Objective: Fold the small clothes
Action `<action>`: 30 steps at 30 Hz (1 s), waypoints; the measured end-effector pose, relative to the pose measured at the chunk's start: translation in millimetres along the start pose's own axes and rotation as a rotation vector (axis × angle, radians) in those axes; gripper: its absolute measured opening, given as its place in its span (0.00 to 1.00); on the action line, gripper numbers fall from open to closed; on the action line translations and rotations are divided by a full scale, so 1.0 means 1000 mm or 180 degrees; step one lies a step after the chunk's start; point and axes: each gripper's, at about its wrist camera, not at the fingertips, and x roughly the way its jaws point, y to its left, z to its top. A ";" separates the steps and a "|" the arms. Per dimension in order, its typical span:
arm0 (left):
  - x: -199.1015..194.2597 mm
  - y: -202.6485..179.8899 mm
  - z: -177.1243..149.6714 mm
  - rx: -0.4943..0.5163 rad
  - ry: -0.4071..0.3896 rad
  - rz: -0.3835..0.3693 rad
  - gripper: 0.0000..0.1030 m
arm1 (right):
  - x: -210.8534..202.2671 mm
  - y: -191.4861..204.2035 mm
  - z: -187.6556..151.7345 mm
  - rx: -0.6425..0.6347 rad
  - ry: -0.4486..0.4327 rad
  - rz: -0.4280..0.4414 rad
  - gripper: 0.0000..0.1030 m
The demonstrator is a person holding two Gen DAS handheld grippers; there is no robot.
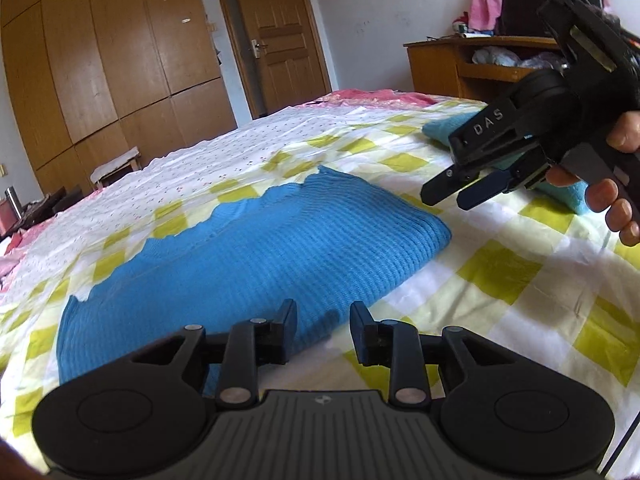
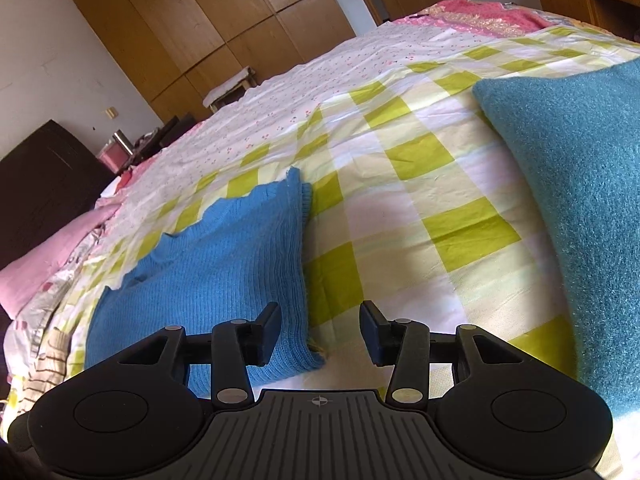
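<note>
A blue ribbed knit garment (image 1: 256,248) lies folded flat on the checked bedsheet (image 1: 500,280); it also shows in the right wrist view (image 2: 224,264). My left gripper (image 1: 323,330) is open and empty, just above the garment's near edge. My right gripper (image 2: 320,330) is open and empty, over the sheet just right of the garment's near corner. In the left wrist view the right gripper (image 1: 454,196) hangs in the air to the garment's right, held by a hand.
A teal fuzzy folded cloth (image 2: 576,184) lies on the bed to the right; it shows partly behind the right gripper (image 1: 444,126). A wooden wardrobe (image 1: 112,60), door (image 1: 276,36) and cluttered desk (image 1: 472,64) stand beyond the bed. Pink bedding (image 2: 52,256) lies at left.
</note>
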 end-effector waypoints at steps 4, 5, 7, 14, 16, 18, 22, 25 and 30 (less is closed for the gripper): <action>0.011 -0.028 0.004 0.0242 -0.0004 0.0092 0.35 | -0.002 -0.009 0.004 0.0094 0.0039 0.0105 0.46; 0.013 -0.034 0.003 0.0321 -0.0007 0.0117 0.35 | -0.002 -0.011 0.004 0.0115 0.0054 0.0126 0.46; 0.018 -0.048 0.003 0.0515 -0.0003 0.0159 0.35 | -0.002 -0.016 0.006 0.0151 0.0081 0.0152 0.46; 0.047 -0.079 0.009 0.0920 0.0027 0.0360 0.40 | -0.007 -0.034 0.012 0.0405 0.0064 0.0318 0.47; 0.053 -0.084 0.010 0.0987 0.0004 0.0430 0.41 | -0.009 -0.039 0.014 0.0492 0.0058 0.0371 0.47; 0.057 -0.091 0.012 0.1098 -0.0037 0.0523 0.43 | -0.009 -0.043 0.016 0.0566 0.0061 0.0417 0.48; 0.067 -0.098 0.018 0.1232 -0.0092 0.0644 0.44 | -0.007 -0.045 0.017 0.0600 0.0080 0.0456 0.49; 0.074 -0.094 0.025 0.1117 -0.0080 0.0641 0.44 | -0.005 -0.043 0.017 0.0589 0.0106 0.0478 0.49; 0.067 -0.077 0.032 0.0703 -0.0083 0.0472 0.23 | 0.004 -0.043 0.019 0.0647 0.0133 0.0540 0.50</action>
